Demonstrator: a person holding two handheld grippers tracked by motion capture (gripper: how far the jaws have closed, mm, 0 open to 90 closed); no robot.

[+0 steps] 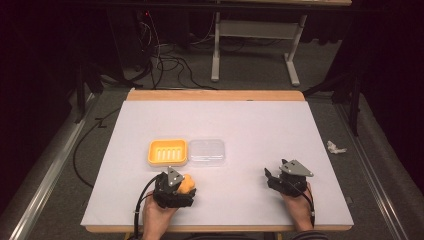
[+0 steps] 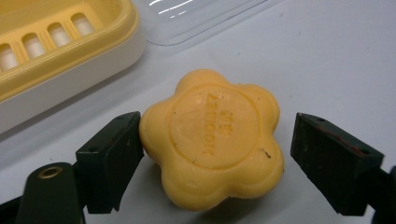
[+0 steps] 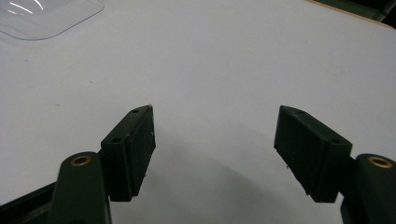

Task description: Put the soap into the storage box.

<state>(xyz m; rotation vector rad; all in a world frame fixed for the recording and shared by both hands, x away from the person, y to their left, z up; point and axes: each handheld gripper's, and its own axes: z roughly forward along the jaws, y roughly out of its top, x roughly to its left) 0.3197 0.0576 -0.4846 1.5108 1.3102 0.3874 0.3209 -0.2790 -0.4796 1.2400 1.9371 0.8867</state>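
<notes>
White sheeting covers the table (image 1: 260, 125), with a strip of bare wood showing along its far edge and a sliver at the near edge. Grey carpet surrounds it, black cables (image 1: 170, 65) trail across the floor beyond, and the pale legs of another bench (image 1: 216, 50) stand farther back against a dark room. A small crumpled white scrap (image 1: 336, 147) lies on the floor off the table's right side.

Between the jaws of the left claw (image 2: 217, 140) lies a yellow, flower-shaped bar of soap (image 2: 212, 137), flat on the white surface with stamped lettering on its top face. The jaws stand apart: the left one is right against the soap's edge, possibly touching, while the right one has a clear gap. In the high view this left claw (image 1: 187, 184) sits near the table's front edge, held by the left hand (image 1: 159, 215).

Just ahead of that claw rests a yellow soap dish (image 1: 168, 151) with a slotted floor and a white base, and touching its right side a clear plastic lid (image 1: 207, 151) lies flat.

Well off to the right, the right claw (image 3: 215, 149) has its jaws spread wide over bare white sheeting, gripping nothing. The right hand (image 1: 299, 207) holds it near the front edge, and the lid's corner shows ahead and to its left.
</notes>
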